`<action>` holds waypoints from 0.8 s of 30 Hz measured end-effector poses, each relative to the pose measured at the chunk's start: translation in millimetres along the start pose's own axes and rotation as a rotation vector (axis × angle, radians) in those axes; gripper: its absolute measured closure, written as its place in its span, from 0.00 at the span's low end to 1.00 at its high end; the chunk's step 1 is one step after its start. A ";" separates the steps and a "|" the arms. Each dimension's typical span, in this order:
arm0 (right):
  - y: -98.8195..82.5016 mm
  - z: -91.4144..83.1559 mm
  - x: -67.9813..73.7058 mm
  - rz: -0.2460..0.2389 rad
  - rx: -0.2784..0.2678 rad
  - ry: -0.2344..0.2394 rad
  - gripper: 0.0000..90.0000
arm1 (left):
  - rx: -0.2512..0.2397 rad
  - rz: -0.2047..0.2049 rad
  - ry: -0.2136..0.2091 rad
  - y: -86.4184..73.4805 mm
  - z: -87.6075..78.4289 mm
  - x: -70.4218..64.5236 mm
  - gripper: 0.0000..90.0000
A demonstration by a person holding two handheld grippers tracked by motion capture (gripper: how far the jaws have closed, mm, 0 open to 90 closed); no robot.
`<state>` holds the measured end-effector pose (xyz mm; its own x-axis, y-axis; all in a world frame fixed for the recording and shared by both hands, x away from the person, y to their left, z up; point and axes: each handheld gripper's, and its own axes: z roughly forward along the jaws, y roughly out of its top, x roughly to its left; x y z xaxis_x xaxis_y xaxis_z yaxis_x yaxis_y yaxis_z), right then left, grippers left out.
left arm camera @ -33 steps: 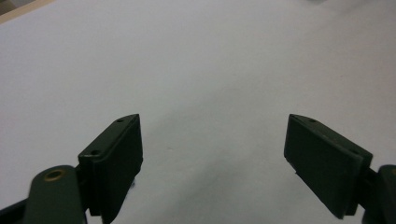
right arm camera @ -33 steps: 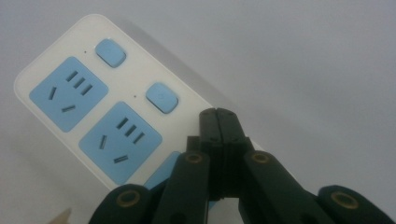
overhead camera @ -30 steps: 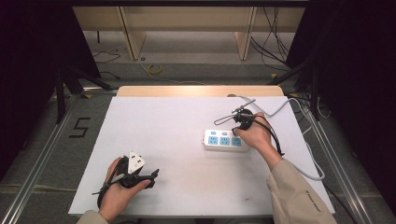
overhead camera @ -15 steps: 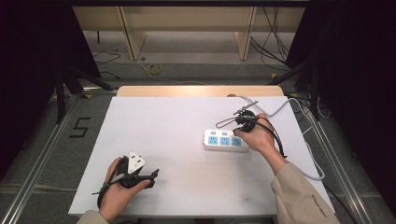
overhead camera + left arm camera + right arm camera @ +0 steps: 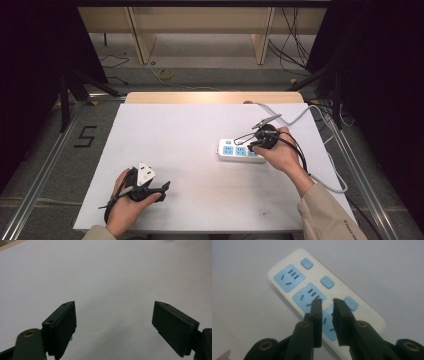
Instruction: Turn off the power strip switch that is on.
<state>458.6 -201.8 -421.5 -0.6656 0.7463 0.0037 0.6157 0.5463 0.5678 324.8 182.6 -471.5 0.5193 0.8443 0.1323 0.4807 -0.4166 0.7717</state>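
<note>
While my right gripper (image 5: 327, 302) hangs just over the power strip (image 5: 312, 290), its fingers (image 5: 316, 322) stand almost together with a thin gap and nothing between them. The strip lies flat on the tabletop (image 5: 190, 130), directly beneath and ahead of those fingers, its third socket under their tips. I judge it a rigid, light plastic body with a smooth, somewhat slippery shell, and the stiff grey cord (image 5: 300, 117) running off its far end will probably tug against any move. I would take it across the narrow width, fingers on the two long edges, clear of the blue switches (image 5: 327, 282). My left gripper (image 5: 113, 325) is well apart from the strip, fingers (image 5: 62, 326) wide apart over bare tabletop, holding nothing.
</note>
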 end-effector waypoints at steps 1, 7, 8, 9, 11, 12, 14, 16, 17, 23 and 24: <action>-1.2 -1.0 1.5 -0.002 -0.003 0.004 0.84 | 0.000 -0.001 -0.001 0.0 -0.1 -0.1 0.22; -11.4 -4.2 7.3 -0.015 -0.030 0.044 0.75 | 0.002 -0.003 -0.001 -0.3 0.2 0.0 0.22; -13.0 -5.2 8.2 -0.017 -0.031 0.046 0.74 | 0.002 -0.003 -0.001 -0.2 0.3 -0.2 0.22; -14.6 -6.2 9.1 -0.017 -0.036 0.048 0.73 | 0.002 -0.003 -0.002 -0.2 0.3 -0.2 0.22; -17.3 -8.9 10.9 -0.015 -0.041 0.054 0.72 | 0.002 -0.004 -0.002 -0.3 0.4 -0.4 0.22; -18.9 -10.1 11.8 -0.019 -0.050 0.057 0.71 | 0.002 -0.005 -0.002 -0.3 0.4 -0.4 0.22; -21.2 -11.6 13.8 -0.021 -0.052 0.059 0.69 | 0.002 -0.006 -0.002 -0.4 0.3 -0.3 0.22; -24.7 -13.5 15.8 -0.028 -0.057 0.069 0.68 | 0.003 -0.005 -0.002 -0.5 0.1 -0.2 0.22; -26.8 -14.5 16.9 -0.030 -0.064 0.074 0.68 | 0.003 -0.006 -0.002 -0.5 0.0 -0.2 0.22; -39.8 -20.7 22.9 -0.043 -0.104 0.091 0.65 | 0.004 -0.005 -0.003 -0.4 0.2 -0.5 0.22; -42.5 -22.1 24.5 -0.049 -0.116 0.096 0.64 | 0.007 -0.002 -0.003 -0.4 0.0 -0.3 0.22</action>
<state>406.8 -215.2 -427.3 -0.7342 0.6771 0.0489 0.5325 0.5297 0.6602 324.4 182.5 -471.9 0.5205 0.8441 0.1289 0.4866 -0.4173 0.7675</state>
